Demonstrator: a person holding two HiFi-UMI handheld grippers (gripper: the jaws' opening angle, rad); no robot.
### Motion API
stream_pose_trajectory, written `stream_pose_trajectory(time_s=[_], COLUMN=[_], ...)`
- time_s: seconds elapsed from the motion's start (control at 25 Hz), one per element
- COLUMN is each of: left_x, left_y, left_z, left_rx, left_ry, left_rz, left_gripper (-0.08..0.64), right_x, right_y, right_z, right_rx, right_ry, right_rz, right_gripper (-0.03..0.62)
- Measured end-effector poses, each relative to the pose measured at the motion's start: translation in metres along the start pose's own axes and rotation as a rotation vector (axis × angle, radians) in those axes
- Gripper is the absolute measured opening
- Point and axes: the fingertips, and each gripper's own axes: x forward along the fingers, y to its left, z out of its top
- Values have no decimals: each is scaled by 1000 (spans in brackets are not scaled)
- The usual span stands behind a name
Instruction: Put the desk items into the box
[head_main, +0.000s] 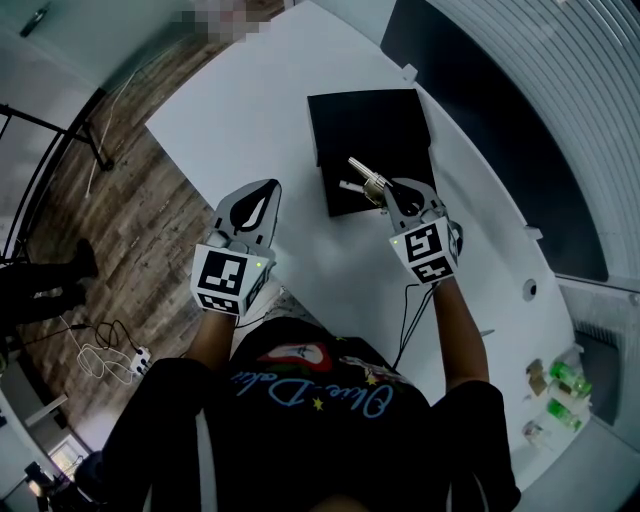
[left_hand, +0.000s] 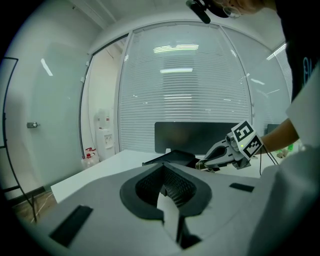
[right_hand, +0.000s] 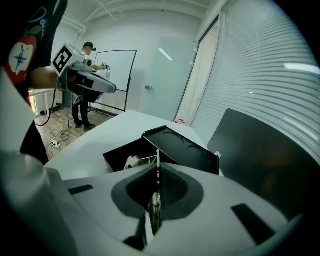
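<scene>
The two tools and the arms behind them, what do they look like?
Both the left tool and the right tool are pale grey shells with black-lined teardrop openings, each carrying a cube of black-and-white square markers and a green light. A black cable trails from the right one. The person wears a black short-sleeved T-shirt.

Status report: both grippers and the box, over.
Left gripper shut, empty, held aside. Right gripper shut on thin silver item, above the open black box. Nothing seen blocking the way in.
</scene>
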Motion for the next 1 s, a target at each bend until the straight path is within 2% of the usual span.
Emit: stream_pose_trajectory(time_s=[0.64, 1.0], left_x=[13, 16], left_y=[-2, -2], left_z=[4, 4], left_rx=[8, 12], left_ry=[9, 15], left_rz=[-6, -11], left_gripper=[8, 8], right_x=[25, 33], right_y=[-9, -15], right_z=[-8, -17], right_rx=[-139, -116], right_ry=[25, 41], right_rz=[77, 52], right_gripper=[15, 17])
